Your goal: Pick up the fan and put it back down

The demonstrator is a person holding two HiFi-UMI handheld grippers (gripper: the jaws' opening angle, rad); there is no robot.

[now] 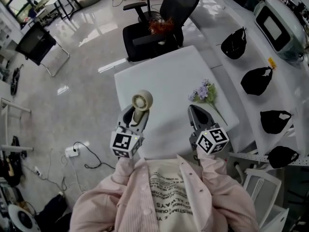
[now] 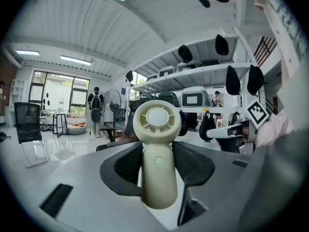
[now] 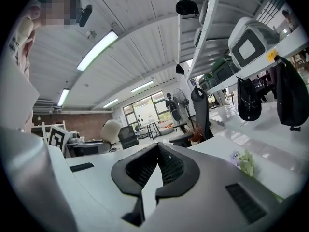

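Over the near left part of the white square table (image 1: 164, 74), the left gripper (image 1: 136, 114) is clamped on the handle of the cream plastic handheld fan (image 1: 142, 101), both pads pressing its sides. The fan stands upright with its round head above the jaws. Its foot is hidden by the gripper body, so contact with the tabletop cannot be read. The table's left edge runs just beside this gripper; beyond it lies open glossy grey floor (image 1: 91, 81). The right gripper (image 3: 157, 149) hovers over the near right part of the table, jaws together with nothing between them. The tabletop between and ahead of the two grippers is bare. A sprig of pale purple artificial flowers (image 1: 205, 92) lies near the right edge, just ahead of the right gripper and well apart from the fan. A black office chair (image 1: 159, 18) stands against the far edge. A long white bench (image 1: 227, 13) runs close along the right side. Count: one fan, one flower sprig, one office chair, two grippers, four black caps (image 1: 257, 80) in a row on the bench.
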